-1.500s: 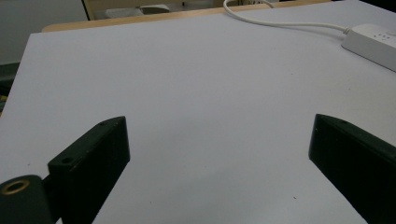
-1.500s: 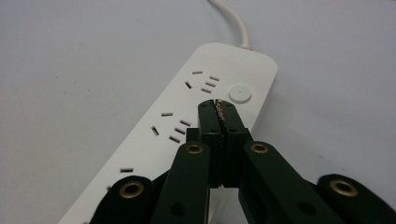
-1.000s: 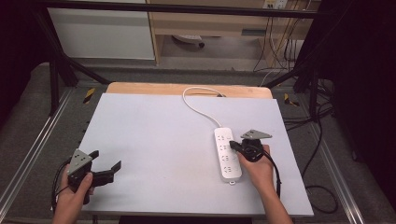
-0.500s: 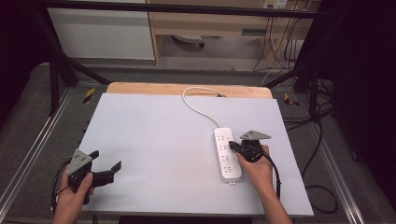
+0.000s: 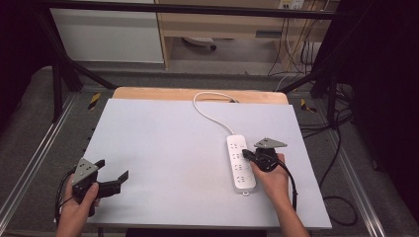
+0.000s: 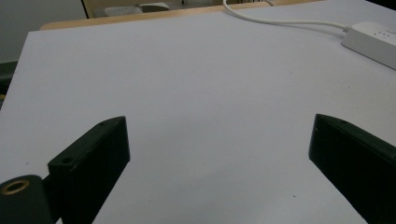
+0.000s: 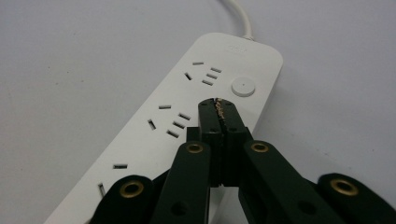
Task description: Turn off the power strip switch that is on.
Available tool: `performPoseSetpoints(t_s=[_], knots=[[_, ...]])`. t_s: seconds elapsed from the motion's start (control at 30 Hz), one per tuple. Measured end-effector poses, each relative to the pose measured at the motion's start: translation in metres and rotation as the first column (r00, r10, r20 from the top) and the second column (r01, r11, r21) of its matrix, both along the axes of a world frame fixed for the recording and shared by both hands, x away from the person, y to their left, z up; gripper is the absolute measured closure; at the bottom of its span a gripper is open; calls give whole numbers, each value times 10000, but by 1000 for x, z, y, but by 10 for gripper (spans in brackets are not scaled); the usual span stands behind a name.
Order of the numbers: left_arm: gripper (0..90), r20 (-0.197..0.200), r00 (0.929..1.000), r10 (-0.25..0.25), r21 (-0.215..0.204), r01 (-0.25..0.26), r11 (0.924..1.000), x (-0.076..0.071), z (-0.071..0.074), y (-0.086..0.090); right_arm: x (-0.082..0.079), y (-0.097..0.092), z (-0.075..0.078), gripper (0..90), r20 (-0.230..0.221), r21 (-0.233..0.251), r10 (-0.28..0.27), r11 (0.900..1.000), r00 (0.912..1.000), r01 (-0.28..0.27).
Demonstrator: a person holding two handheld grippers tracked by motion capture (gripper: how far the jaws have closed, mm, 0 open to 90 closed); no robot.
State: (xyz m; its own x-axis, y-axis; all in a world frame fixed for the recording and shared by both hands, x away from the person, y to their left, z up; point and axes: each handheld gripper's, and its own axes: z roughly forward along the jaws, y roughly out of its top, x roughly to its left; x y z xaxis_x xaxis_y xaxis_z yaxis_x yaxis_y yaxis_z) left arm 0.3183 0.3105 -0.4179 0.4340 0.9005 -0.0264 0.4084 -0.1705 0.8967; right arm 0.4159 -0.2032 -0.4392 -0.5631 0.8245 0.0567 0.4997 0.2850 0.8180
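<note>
Right gripper [image 7: 219,109], jaws closed and empty, hovers over the power strip [image 5: 240,163] near its button [image 7: 243,86] at 1 o'clock, likely pressing next; left gripper [image 5: 111,178] idles wide open.

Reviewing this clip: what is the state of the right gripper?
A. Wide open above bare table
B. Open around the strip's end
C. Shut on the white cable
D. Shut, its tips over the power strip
D: in the right gripper view the right gripper has its jaws pressed together, over the power strip near its round button.
</note>
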Motion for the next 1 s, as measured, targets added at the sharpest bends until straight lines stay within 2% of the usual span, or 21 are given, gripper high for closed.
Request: performPoseSetpoints(t_s=[1.0], knots=[[51, -6, 10000, -9, -1, 9, 10000, 0, 0, 0, -1, 2, 0, 900, 78, -188, -26, 9998, 10000, 27]])
